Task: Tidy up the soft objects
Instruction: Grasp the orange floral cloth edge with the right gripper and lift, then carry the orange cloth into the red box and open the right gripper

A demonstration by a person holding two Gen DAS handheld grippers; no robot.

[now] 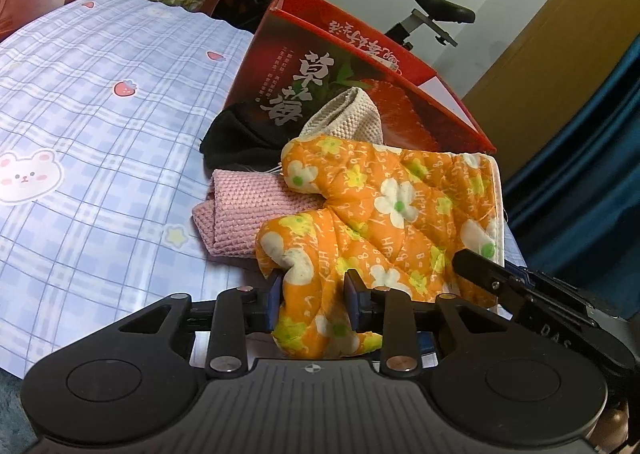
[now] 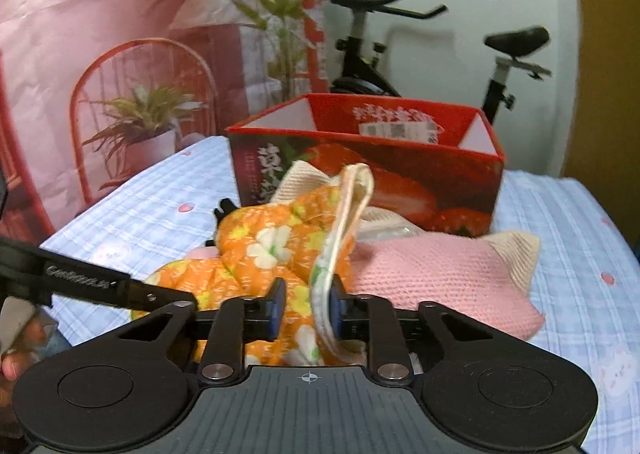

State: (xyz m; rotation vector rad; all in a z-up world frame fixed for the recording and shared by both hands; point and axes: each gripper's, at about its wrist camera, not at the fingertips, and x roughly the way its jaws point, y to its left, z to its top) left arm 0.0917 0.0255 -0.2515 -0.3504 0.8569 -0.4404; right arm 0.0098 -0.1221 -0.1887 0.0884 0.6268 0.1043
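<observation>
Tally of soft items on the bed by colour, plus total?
Orange floral quilted cloth: 1, pinched by both the left gripper and the right gripper
Pink knit cloth: 1
Beige knit cloth: 1
Black cloth: 1
Total: 4

Left tongs [image 1: 314, 296] pinch the orange floral quilted cloth [image 1: 384, 206]; pink knit [image 1: 244, 210] seemingly touching beside.

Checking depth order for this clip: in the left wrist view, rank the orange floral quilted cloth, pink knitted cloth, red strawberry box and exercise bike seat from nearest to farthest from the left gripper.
1. Orange floral quilted cloth: clamped in the left gripper.
2. Pink knitted cloth: just beyond, to the left.
3. Red strawberry box: behind the pile, centre.
4. Exercise bike seat: off the table, in the background.
</observation>
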